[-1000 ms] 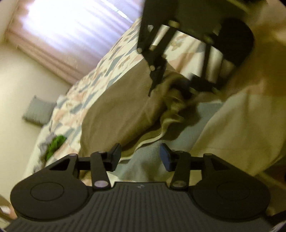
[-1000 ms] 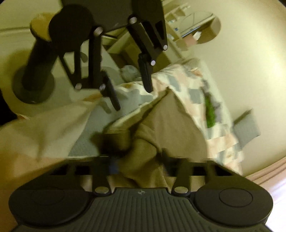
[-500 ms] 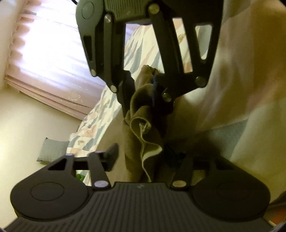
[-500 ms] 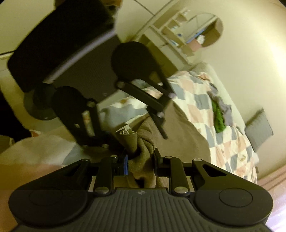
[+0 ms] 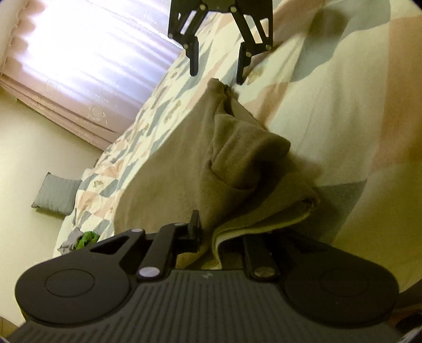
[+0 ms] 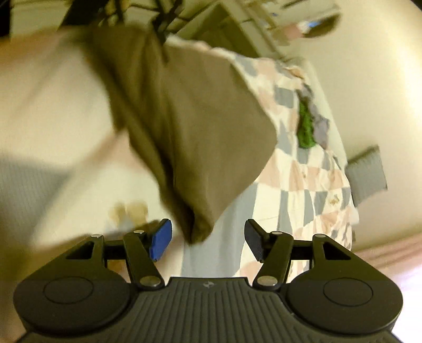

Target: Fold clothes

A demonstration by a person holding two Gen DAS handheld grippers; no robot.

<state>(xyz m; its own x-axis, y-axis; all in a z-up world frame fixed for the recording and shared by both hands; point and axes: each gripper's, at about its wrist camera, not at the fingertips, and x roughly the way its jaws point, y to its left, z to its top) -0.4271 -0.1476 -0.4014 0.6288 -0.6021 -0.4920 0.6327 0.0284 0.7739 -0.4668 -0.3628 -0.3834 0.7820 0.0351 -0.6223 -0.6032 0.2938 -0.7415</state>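
Observation:
An olive-brown garment (image 5: pixel 211 163) lies bunched on the patchwork bedspread (image 5: pixel 329 92). My left gripper (image 5: pixel 224 232) is shut on the garment's near edge, whose pale lining shows between the jaws; cloth hides the right finger. My right gripper (image 6: pixel 205 240) is open and empty, its blue pad (image 6: pixel 159 241) beside the garment's far corner (image 6: pixel 197 132). In the left wrist view the right gripper (image 5: pixel 217 71) hovers open just above that far corner.
A small pile of green and grey clothes (image 6: pixel 310 124) lies further along the bed. A grey cushion (image 5: pixel 56 194) sits on the floor by the wall. Curtains (image 5: pixel 92 60) hang behind the bed. Shelves (image 6: pixel 263 23) stand past the bed's other end.
My right gripper has let go of the garment, opened and drawn back. My left gripper has closed on the garment's edge. The garment now stretches out between the two grippers.

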